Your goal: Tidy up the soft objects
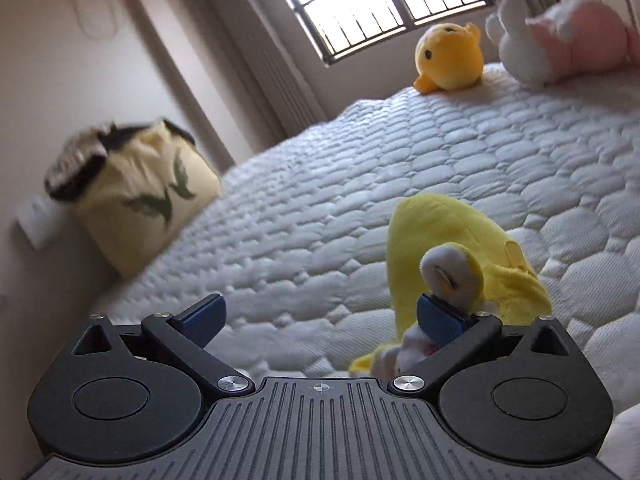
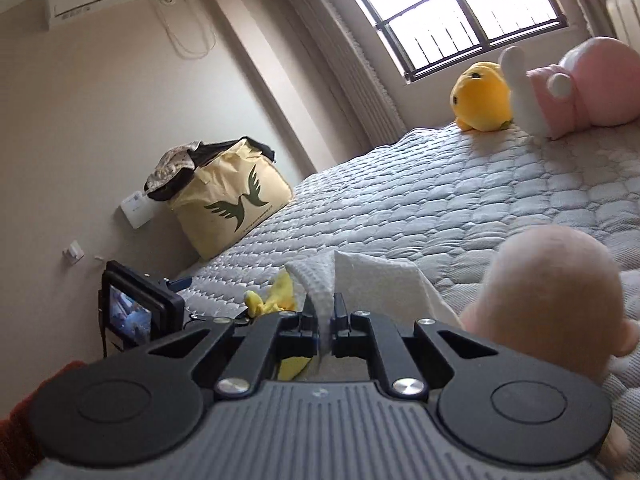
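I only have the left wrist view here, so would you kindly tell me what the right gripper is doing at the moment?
Observer: The right gripper has its jaws shut on a fold of white cloth.
Operator: Thank you. Is anything lying close beside it?
Observer: Yes, a pale pink plush sits on the mattress, just to the right of the jaws in that view.
Operator: And is there anything on its other side?
Observer: A black device with a small lit screen shows low at the left of that view.
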Tool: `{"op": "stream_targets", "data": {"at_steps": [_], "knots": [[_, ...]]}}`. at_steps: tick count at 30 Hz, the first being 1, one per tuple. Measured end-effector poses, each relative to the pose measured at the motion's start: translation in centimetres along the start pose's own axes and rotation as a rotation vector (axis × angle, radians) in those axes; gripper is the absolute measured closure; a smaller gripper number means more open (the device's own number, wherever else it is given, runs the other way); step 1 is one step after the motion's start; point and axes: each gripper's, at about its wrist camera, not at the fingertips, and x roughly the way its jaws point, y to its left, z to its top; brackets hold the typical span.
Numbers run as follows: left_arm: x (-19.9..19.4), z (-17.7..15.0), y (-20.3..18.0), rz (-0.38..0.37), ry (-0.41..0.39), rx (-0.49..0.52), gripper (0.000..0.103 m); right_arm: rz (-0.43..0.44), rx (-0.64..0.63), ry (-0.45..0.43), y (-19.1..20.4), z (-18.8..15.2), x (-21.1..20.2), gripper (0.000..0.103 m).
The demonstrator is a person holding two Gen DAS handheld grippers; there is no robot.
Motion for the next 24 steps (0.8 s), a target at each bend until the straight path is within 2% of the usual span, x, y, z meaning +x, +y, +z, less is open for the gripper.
{"op": "stream_targets", "data": {"at_steps": [3, 5, 7, 9, 12, 13, 18, 20, 22, 24], "knots": [[0.4, -0.9, 3.2, -0.185, 0.079, -0.221, 0.000, 0.059, -0.024, 0.026, 2.3, 1.5, 4.1, 0.096], [0.4, -1.9, 4.6, -0.270, 0.113, -0.316, 0.000, 0.121, -0.010, 0.018, 3.3, 2.6, 6.3, 0.096], [0.2, -2.3, 4.7, -0.289, 0.110, -0.334, 0.000, 0.174, 0.016, 0.019, 4.0, 3.7, 9.1, 0.096], [0.0, -2.7, 4.6, -0.282, 0.091, -0.320, 0.000, 0.184, 0.042, 0.066, 4.0, 4.0, 12.2, 0.096], [-0.4, -3.0, 4.3, -0.226, 0.049, -0.258, 0.000, 0.080, 0.069, 0.172, 3.1, 2.7, 16.6, 0.096], [-0.5, -3.0, 4.1, -0.228, 0.043, -0.247, 0.000, 0.038, 0.064, 0.190, 2.7, 2.1, 17.4, 0.096], [0.4, -2.3, 3.7, -0.244, 0.029, -0.224, 0.000, -0.081, 0.073, 0.203, -0.4, -0.6, 16.5, 0.093], [0.3, -2.4, 3.9, -0.242, 0.029, -0.225, 0.000, -0.149, 0.017, 0.228, -0.8, -1.2, 16.1, 0.090], [0.3, -2.6, 4.0, -0.240, 0.029, -0.226, 0.000, -0.211, -0.091, 0.274, -0.5, -1.9, 15.9, 0.088], [0.3, -2.7, 4.2, -0.238, 0.028, -0.228, 0.000, -0.222, -0.193, 0.321, 0.2, -2.7, 15.5, 0.088]]}}
